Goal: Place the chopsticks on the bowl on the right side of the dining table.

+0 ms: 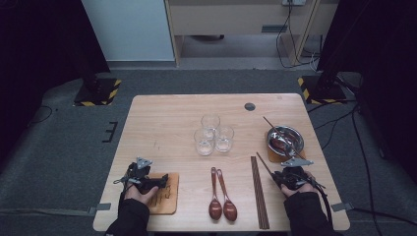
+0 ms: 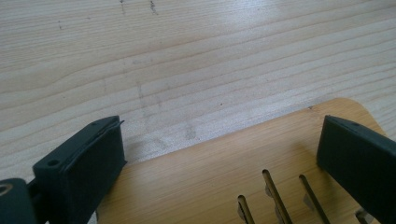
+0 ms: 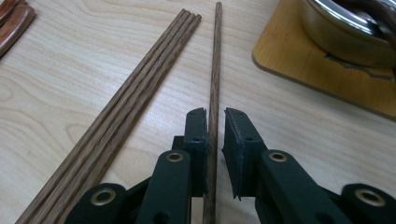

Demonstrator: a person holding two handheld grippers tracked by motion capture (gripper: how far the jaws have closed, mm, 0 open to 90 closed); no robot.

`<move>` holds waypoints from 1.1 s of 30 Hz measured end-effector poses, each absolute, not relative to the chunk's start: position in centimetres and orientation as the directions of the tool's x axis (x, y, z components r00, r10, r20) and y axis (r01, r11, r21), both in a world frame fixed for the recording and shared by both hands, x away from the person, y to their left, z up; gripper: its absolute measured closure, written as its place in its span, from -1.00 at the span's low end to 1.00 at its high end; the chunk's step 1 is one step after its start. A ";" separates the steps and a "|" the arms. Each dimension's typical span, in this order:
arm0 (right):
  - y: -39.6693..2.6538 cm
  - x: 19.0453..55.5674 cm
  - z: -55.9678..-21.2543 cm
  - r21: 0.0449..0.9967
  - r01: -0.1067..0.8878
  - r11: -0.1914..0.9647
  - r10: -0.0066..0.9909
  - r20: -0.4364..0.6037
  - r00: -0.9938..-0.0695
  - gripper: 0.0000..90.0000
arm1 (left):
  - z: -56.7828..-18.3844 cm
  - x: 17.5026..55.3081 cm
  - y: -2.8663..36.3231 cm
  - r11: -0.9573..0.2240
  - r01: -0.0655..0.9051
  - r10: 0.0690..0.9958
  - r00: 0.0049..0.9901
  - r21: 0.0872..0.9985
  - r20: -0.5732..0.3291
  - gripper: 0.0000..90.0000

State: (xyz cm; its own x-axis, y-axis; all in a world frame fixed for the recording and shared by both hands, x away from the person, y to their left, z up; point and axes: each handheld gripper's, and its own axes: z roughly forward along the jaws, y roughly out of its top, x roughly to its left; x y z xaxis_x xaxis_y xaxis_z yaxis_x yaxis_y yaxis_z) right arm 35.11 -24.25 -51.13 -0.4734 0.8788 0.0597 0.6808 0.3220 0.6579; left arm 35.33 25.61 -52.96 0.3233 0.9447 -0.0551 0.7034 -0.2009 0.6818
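We see three clear drinking glasses (image 1: 213, 133) clustered mid-table on the pale wooden table (image 1: 162, 118), two glossy reddish-brown wooden spoons (image 1: 221, 196) lying side by side near the front edge, and a shiny steel bowl (image 1: 285, 139) resting on a light wooden coaster at the right.

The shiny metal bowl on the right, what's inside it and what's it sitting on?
Inside the shiny metal bowl lies a reddish-brown wooden spoon, and a thin dark wooden chopstick sticks out over its rim. It sits on a flat light wooden coaster; the bowl hides the coaster's middle.
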 end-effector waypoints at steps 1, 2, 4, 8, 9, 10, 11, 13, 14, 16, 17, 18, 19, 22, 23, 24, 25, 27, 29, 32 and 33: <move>-24.4 34.9 -51.1 0.658 0.683 0.318 0.880 0.063 -0.470 0.77 | -53.0 35.3 25.6 -0.201 0.703 0.945 0.323 0.682 -0.055 -1.00; -24.6 34.8 -51.1 0.656 0.684 0.320 0.877 0.067 -0.475 0.77 | -53.0 35.3 25.6 -0.203 0.703 0.945 0.324 0.682 -0.053 -1.00; -24.8 34.3 -51.2 0.652 0.687 0.322 0.874 0.075 -0.480 0.77 | -53.0 35.3 25.6 -0.202 0.703 0.945 0.324 0.682 -0.054 -1.00; -25.1 33.6 -51.4 0.647 0.691 0.322 0.872 0.081 -0.482 0.79 | -53.0 35.3 25.6 -0.201 0.704 0.945 0.324 0.682 -0.056 -1.00; -25.1 33.5 -51.4 0.647 0.691 0.322 0.872 0.082 -0.483 0.80 | -53.0 35.3 25.6 -0.201 0.704 0.945 0.324 0.681 -0.056 -1.00; -25.1 33.4 -51.4 0.644 0.693 0.325 0.872 0.080 -0.483 0.81 | -53.0 35.3 25.6 -0.200 0.704 0.945 0.323 0.682 -0.056 -1.00; -25.2 33.3 -51.4 0.644 0.691 0.330 0.871 0.075 -0.486 0.83 | -53.0 35.3 25.6 -0.201 0.704 0.944 0.324 0.681 -0.056 -1.00; -25.2 33.2 -51.5 0.637 0.693 0.338 0.870 0.070 -0.488 0.84 | -53.0 35.3 25.6 -0.201 0.704 0.945 0.324 0.681 -0.056 -1.00; -25.2 33.2 -51.6 0.632 0.697 0.338 0.871 0.071 -0.486 0.86 | -53.0 35.3 25.6 -0.200 0.704 0.945 0.323 0.682 -0.056 -1.00; -25.2 33.3 -51.7 0.625 0.702 0.341 0.872 0.070 -0.485 0.87 | -53.0 35.3 25.6 -0.201 0.704 0.944 0.324 0.681 -0.056 -1.00; -25.2 33.3 -51.7 0.626 0.701 0.342 0.871 0.069 -0.487 0.88 | -53.0 35.3 25.6 -0.200 0.704 0.945 0.324 0.681 -0.056 -1.00; -25.2 33.3 -51.7 0.624 0.700 0.347 0.869 0.066 -0.490 0.89 | -53.0 35.3 25.6 -0.201 0.704 0.944 0.324 0.682 -0.056 -1.00; -25.2 33.3 -51.7 0.625 0.699 0.348 0.870 0.063 -0.489 0.89 | -53.0 35.3 25.6 -0.200 0.704 0.945 0.324 0.682 -0.056 -1.00; -25.1 33.6 -51.5 0.630 0.698 0.342 0.873 0.062 -0.484 0.89 | -53.0 35.3 25.6 -0.201 0.704 0.945 0.324 0.681 -0.056 -1.00; -25.1 33.8 -51.5 0.635 0.694 0.340 0.873 0.060 -0.483 0.89 | -53.0 35.3 25.6 -0.201 0.704 0.944 0.324 0.681 -0.056 -1.00; -25.1 33.9 -51.5 0.636 0.692 0.341 0.873 0.058 -0.484 0.89 | -53.0 35.3 25.6 -0.201 0.704 0.944 0.324 0.681 -0.056 -1.00; -25.1 34.1 -51.4 0.639 0.691 0.339 0.874 0.059 -0.483 0.89 | -53.0 35.3 25.6 -0.201 0.704 0.944 0.324 0.681 -0.056 -1.00; -25.0 34.6 -51.4 0.646 0.685 0.338 0.873 0.056 -0.484 0.89 | -53.0 35.3 25.6 -0.201 0.704 0.944 0.324 0.682 -0.056 -1.00; -25.0 34.9 -51.5 0.648 0.681 0.340 0.872 0.055 -0.487 0.89 | -53.0 35.3 25.6 -0.200 0.704 0.945 0.324 0.682 -0.056 -1.00; -24.8 35.2 -51.6 0.648 0.679 0.347 0.871 0.046 -0.489 0.89 | -53.0 35.3 25.6 -0.200 0.704 0.945 0.324 0.682 -0.056 -1.00; -24.7 35.3 -51.6 0.643 0.683 0.346 0.872 0.049 -0.488 0.89 | -53.0 35.3 25.6 -0.201 0.704 0.945 0.324 0.681 -0.056 -1.00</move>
State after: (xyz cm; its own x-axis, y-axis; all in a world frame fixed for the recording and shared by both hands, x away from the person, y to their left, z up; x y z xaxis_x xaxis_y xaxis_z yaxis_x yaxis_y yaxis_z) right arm 35.25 -24.71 -51.63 -0.4876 0.8717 0.0493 0.6834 0.3460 0.6429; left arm 35.34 25.62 -52.97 0.3236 0.9445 -0.0563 0.7038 -0.2005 0.6815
